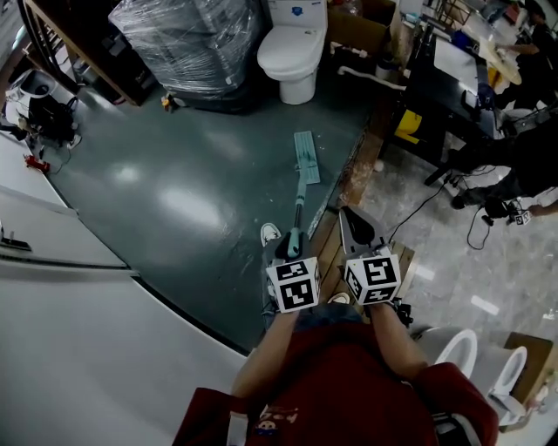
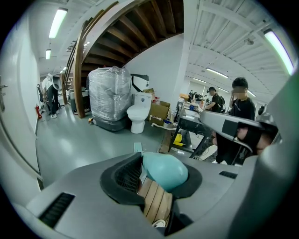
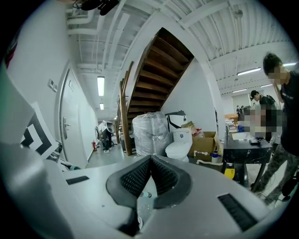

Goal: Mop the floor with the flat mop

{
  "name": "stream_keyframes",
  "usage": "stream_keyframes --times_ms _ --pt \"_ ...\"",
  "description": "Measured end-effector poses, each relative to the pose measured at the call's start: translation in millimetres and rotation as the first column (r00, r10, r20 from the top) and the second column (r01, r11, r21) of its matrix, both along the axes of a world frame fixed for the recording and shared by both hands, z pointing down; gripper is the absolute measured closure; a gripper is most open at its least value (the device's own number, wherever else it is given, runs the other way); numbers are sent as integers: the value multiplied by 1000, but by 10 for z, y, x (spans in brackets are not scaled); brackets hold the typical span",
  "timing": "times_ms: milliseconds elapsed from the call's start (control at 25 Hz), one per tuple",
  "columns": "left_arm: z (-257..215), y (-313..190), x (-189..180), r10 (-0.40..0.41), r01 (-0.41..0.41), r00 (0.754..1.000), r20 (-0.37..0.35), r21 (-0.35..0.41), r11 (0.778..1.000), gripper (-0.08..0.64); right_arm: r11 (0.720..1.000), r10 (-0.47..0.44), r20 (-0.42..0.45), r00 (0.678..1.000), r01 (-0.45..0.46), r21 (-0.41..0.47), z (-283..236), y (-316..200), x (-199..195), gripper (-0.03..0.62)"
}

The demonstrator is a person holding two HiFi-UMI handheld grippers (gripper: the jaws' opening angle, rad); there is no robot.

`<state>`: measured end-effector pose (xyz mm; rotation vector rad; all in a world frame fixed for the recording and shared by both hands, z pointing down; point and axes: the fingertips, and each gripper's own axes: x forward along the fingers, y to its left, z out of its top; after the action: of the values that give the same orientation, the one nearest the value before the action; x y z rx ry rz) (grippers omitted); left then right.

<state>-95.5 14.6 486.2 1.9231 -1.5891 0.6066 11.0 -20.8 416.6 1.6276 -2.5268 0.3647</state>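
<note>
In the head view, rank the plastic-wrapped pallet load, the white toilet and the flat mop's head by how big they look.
1. plastic-wrapped pallet load: largest, even though the top edge cuts it off.
2. white toilet: clearly smaller, also cut off at the top.
3. mop head: smallest, despite lying nearer the camera.

Nothing is legible; the label point(image 1: 296, 11) on the toilet point(image 1: 294, 52) is tiny.

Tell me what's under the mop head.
The mop head lies flat on the green floor, near its edge. The patch beneath it is covered, so dirt or wetness there cannot be seen.
</note>
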Motion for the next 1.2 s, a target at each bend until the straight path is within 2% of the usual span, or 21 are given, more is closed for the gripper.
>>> stream_keyframes --times_ms 720,1200 --pt "126 -1240 77 48 -48 999 25 9 999 431 995 79 -22 997 -80 -58 279 -987 228 575" --pt "334 -1897 27 79 -79 996 46 11 997 430 990 85 -18 996 -86 -114 572 -1563 60 575"
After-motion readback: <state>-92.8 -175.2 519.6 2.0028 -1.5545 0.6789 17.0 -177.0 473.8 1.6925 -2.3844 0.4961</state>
